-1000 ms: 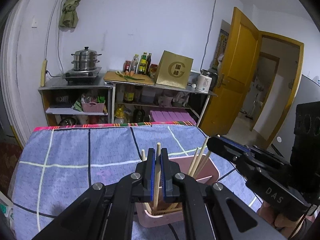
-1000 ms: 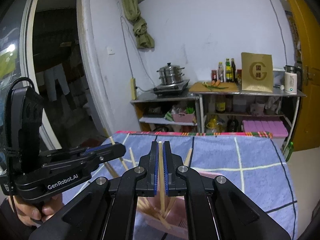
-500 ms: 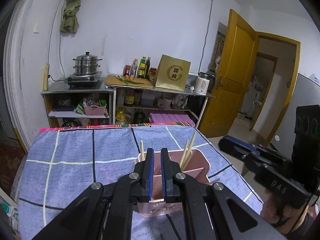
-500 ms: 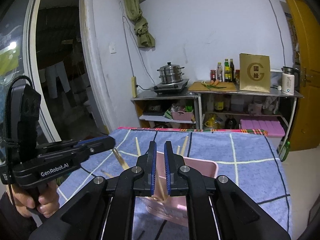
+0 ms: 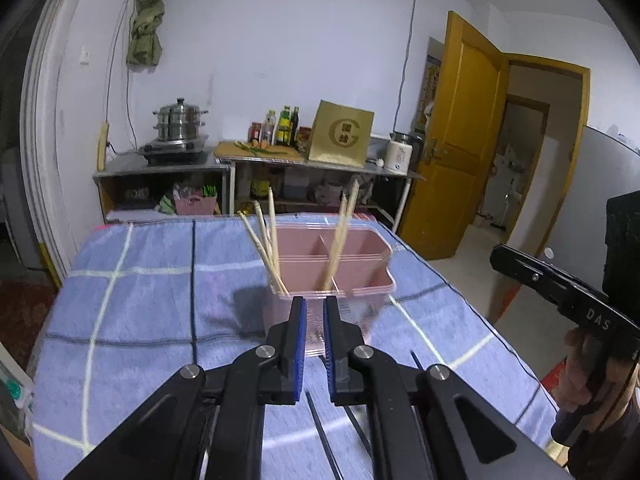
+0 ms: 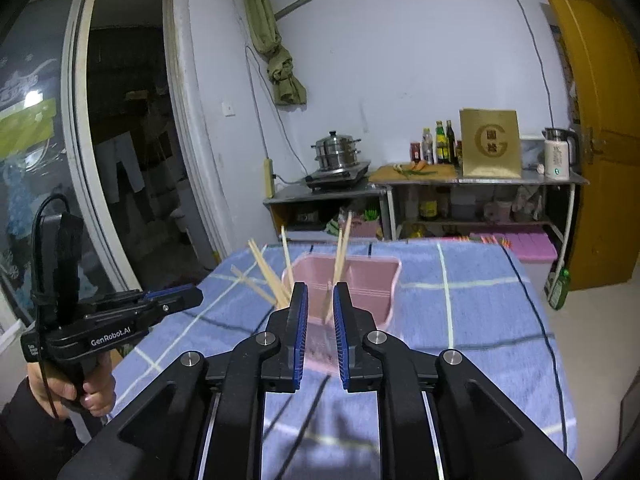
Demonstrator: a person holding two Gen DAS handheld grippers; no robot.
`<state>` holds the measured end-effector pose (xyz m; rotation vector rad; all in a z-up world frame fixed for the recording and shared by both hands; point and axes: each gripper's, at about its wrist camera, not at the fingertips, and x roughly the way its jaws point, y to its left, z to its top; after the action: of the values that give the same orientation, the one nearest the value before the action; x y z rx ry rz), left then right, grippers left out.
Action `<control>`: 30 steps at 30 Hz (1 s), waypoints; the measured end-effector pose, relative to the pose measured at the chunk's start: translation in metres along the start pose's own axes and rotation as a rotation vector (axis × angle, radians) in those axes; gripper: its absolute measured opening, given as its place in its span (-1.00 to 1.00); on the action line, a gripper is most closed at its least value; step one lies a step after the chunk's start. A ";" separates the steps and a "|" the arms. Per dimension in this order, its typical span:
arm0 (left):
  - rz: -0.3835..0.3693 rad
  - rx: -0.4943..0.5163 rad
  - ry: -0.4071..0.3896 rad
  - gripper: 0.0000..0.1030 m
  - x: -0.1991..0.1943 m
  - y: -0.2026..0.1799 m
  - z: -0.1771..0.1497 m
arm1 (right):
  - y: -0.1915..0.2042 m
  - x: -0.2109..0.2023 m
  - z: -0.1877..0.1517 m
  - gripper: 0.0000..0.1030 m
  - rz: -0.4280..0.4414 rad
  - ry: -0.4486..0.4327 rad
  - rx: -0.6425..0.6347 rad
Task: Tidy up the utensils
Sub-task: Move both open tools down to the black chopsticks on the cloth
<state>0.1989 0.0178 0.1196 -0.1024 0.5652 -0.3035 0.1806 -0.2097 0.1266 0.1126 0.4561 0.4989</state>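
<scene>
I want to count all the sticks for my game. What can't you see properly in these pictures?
- Dark sticks on the blue cloth, left view: the left tool covers their ends.
- Pink holder, right view: the right tool hides its near wall and the wooden chopsticks' lower ends.
- Holder front, both views: blurred.
- Bottle labels on the shelf: too small.

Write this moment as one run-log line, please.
left gripper: open, empty | right gripper: open, empty | chopsticks: in pink holder
</scene>
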 end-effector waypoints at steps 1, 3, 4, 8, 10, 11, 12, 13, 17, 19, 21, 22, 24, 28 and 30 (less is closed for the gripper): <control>-0.001 -0.004 0.005 -0.86 -0.001 -0.002 -0.009 | -0.001 -0.003 -0.006 -0.74 -0.010 0.004 0.001; -0.001 -0.009 0.015 -0.86 -0.002 -0.006 -0.025 | -0.002 -0.007 -0.019 -0.74 -0.017 0.017 0.005; -0.004 -0.012 0.019 -0.86 -0.001 -0.007 -0.031 | -0.003 -0.008 -0.026 -0.74 -0.018 0.028 0.009; 0.003 -0.023 0.046 -0.86 0.000 -0.012 -0.059 | -0.005 -0.010 -0.047 -0.73 -0.027 0.065 0.014; 0.007 -0.036 0.056 -0.85 0.000 -0.012 -0.068 | -0.008 -0.011 -0.056 -0.70 -0.033 0.077 0.021; 0.012 -0.044 0.060 -0.85 0.000 -0.012 -0.073 | -0.010 -0.012 -0.060 -0.63 -0.036 0.080 0.026; 0.014 -0.050 0.062 -0.85 0.000 -0.012 -0.077 | -0.012 -0.012 -0.064 -0.56 -0.037 0.085 0.033; 0.017 -0.057 0.066 -0.85 0.001 -0.012 -0.081 | -0.013 -0.012 -0.068 -0.54 -0.038 0.090 0.037; 0.042 -0.062 0.085 -0.85 0.006 -0.011 -0.089 | -0.018 -0.008 -0.080 -0.52 -0.055 0.117 0.041; 0.046 -0.065 0.096 -0.85 0.009 -0.011 -0.092 | -0.019 -0.006 -0.085 -0.51 -0.058 0.129 0.046; 0.060 -0.064 0.111 -0.84 0.014 -0.011 -0.096 | -0.021 -0.002 -0.090 -0.51 -0.066 0.144 0.044; 0.067 -0.063 0.119 -0.83 0.017 -0.010 -0.098 | -0.021 0.000 -0.092 -0.51 -0.071 0.153 0.043; 0.078 -0.063 0.137 -0.76 0.023 -0.010 -0.101 | -0.021 0.004 -0.096 -0.51 -0.078 0.169 0.040; 0.088 -0.062 0.164 -0.62 0.034 -0.009 -0.105 | -0.026 0.013 -0.102 -0.50 -0.094 0.201 0.042; 0.103 -0.056 0.190 -0.57 0.043 -0.008 -0.107 | -0.030 0.019 -0.104 -0.50 -0.105 0.221 0.044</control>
<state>0.1733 -0.0047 0.0092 -0.0985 0.7654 -0.1987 0.1616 -0.2274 0.0195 0.0757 0.6856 0.3996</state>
